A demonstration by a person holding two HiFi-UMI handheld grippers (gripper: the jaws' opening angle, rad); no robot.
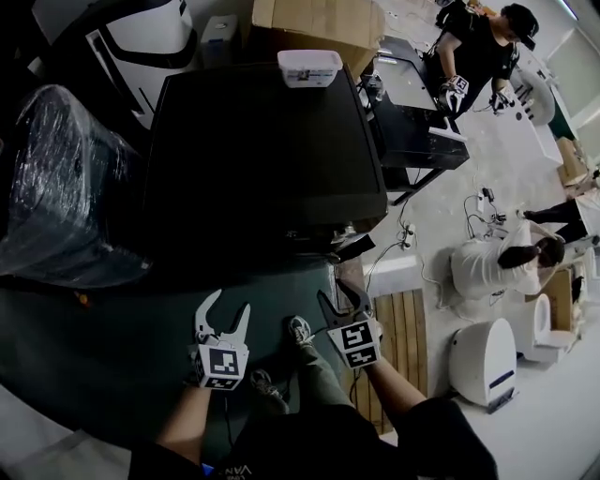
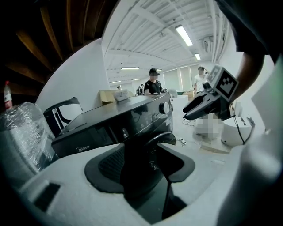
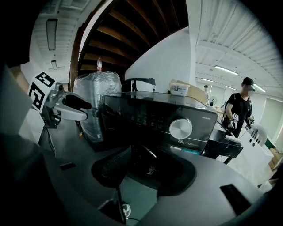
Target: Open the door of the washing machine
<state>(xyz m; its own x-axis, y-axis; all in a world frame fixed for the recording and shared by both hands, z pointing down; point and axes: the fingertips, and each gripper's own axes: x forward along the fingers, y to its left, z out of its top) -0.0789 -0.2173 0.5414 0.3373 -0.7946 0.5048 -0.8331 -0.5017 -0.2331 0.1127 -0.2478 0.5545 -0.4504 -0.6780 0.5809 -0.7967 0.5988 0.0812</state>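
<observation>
The black washing machine (image 1: 262, 159) fills the middle of the head view, seen from above; its front door is hidden under the top's edge. My left gripper (image 1: 222, 319), with white jaws, and my right gripper (image 1: 339, 302), with black jaws, hang side by side in front of it, both open and empty, apart from the machine. The left gripper view shows the control panel and its knob (image 2: 164, 107), a curved door rim (image 2: 161, 137) below, and the right gripper (image 2: 201, 106). In the right gripper view the silver knob (image 3: 181, 128) faces me and the left gripper (image 3: 77, 108) sits at the left.
A plastic-wrapped bulky object (image 1: 56, 187) stands left of the machine. A white box (image 1: 309, 66) rests on the machine's far edge, with a cardboard box (image 1: 319, 23) behind. Cables (image 1: 412, 234), a wooden pallet (image 1: 403, 337), white units (image 1: 483, 361) and people (image 1: 478, 52) are at the right.
</observation>
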